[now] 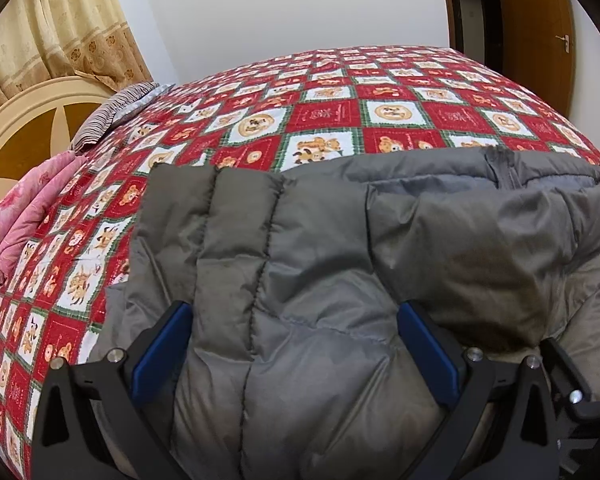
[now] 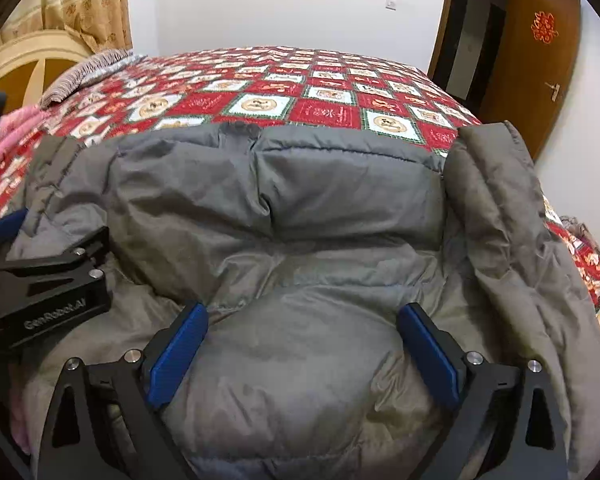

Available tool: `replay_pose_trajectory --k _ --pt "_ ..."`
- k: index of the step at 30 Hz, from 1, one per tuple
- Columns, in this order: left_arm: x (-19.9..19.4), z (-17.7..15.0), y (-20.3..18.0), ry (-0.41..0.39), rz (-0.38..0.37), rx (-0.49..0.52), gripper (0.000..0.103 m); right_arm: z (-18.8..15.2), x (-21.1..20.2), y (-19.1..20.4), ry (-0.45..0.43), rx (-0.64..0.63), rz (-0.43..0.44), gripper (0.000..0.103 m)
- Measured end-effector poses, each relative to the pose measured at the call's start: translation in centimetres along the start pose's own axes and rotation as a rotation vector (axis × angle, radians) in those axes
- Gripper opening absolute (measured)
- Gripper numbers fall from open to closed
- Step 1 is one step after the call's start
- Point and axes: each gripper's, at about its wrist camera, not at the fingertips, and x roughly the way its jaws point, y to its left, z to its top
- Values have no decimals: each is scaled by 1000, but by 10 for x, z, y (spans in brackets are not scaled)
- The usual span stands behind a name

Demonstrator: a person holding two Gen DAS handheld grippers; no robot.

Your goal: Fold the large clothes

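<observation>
1. Grey quilted puffer jacket (image 1: 340,264): lies spread on the bed with the red-and-white checked bear-print bedspread (image 1: 332,116), near its front edge, with one side panel or sleeve turned up in a ridge at the right (image 2: 496,200).
2. Handling (judged): soft, bulky and light; the smooth shell looks slippery and the padding springy, so folds may creep open.
3. Hold (judged): pinch a stitched hem or seam, not the puffed middle.
4. Left gripper (image 1: 296,348): blue-padded jaws spread wide over the jacket, holding nothing.
5. Right gripper (image 2: 302,344): likewise wide apart and empty above the jacket's centre.
6. Containers: none in view; a folded pink quilt (image 1: 24,216) lies at the bed's left edge.
</observation>
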Motion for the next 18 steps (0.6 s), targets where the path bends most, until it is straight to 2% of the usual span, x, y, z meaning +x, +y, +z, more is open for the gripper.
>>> replay_pose_trajectory --k 9,13,16,18 --pt "-6 0 5 5 4 -3 103 -2 10 1 14 -3 -5 101" --pt "-41 -8 30 -29 10 -25 103 -2 11 0 28 -4 1 101" --pt "-66 -25 58 -56 56 -26 103 1 9 -1 39 -6 14 101" --pt "-75 -40 77 -51 61 -38 103 -2 -3 -2 29 -15 15 101"
